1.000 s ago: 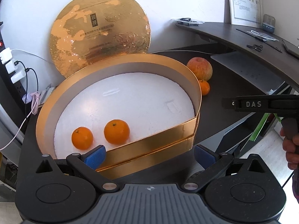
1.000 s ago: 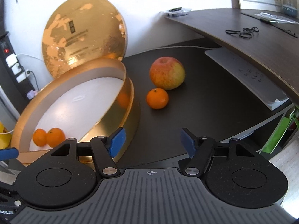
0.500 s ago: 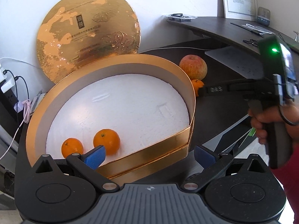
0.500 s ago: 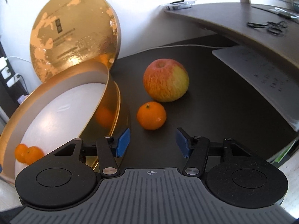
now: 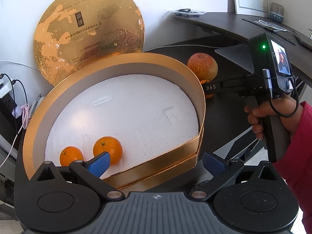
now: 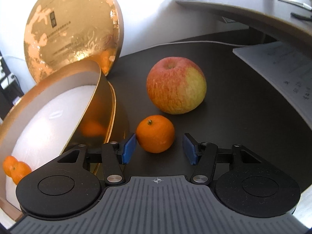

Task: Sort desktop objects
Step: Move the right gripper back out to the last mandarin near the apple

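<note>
A round gold box point(image 5: 156, 167) with a white foam floor holds two small oranges point(image 5: 107, 149) near its front wall. My left gripper point(image 5: 156, 163) is open and straddles that wall, one pad inside and one outside. On the dark desk beside the box lie a third small orange point(image 6: 155, 133) and a red-yellow apple point(image 6: 175, 85). My right gripper point(image 6: 159, 150) is open with the loose orange between its pads. Its jaws have just been closing: the left pad is almost at the peel and the right pad stands clear.
The gold lid point(image 5: 89, 33) leans upright on the wall behind the box. A raised dark shelf point(image 6: 253, 5) curves along the right, with white papers point(image 6: 282, 68) below it. A power strip and cables point(image 5: 11, 89) hang at the left. A person's hand point(image 5: 269, 113) holds the right gripper.
The right gripper has come forward and down to the loose orange, and its jaws have narrowed around it. The left gripper has stayed over the box's front wall.
</note>
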`<state>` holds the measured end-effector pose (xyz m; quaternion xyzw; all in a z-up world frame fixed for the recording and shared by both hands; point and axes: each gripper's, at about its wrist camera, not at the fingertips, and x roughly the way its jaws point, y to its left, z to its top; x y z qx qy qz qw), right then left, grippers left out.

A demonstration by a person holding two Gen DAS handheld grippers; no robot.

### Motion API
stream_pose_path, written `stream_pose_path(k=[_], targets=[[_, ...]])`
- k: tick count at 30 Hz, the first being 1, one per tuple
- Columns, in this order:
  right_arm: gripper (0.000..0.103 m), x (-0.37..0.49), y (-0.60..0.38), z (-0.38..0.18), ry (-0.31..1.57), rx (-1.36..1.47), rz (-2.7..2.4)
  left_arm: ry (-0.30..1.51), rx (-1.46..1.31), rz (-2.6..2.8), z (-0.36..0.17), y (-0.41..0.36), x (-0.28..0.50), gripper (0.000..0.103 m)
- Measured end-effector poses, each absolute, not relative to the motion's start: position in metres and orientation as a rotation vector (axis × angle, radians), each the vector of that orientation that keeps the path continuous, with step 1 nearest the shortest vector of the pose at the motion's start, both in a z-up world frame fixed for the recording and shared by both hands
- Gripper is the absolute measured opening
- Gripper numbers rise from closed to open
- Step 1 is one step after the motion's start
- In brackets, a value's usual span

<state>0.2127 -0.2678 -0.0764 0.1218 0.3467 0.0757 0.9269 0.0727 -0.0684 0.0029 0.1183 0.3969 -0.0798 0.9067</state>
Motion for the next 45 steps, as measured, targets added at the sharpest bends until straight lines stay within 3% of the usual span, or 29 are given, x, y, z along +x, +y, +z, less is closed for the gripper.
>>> stream_pose_path(k=[3,19,28,32,38,45], targets=[[0.046,0.215,-0.266,-0.077,0.706,0.239,0.169,0.824,0.243,-0.165,0.002,-0.068,0.072,0.101],[0.045,0.154,-0.277,-0.070,0.744,0.215,0.118,0.810,0.229,-0.170,0.004,-0.063,0.052,0.101],[0.056,0.147,-0.272,-0.070,0.718,0.164,0.109,0.802,0.228,-0.157,0.006,-0.062,0.048,0.101],[0.072,0.145,-0.269,-0.068,0.705,0.122,0.107,0.803,0.233,-0.156,0.006,-0.065,0.048,0.101],[0.071,0.147,-0.263,-0.066,0.681,0.077,0.095,0.808,0.242,-0.160,0.005,-0.069,0.049,0.101],[0.063,0.153,-0.257,-0.067,0.689,0.049,0.088,0.815,0.235,-0.152,0.003,-0.067,0.051,0.101]])
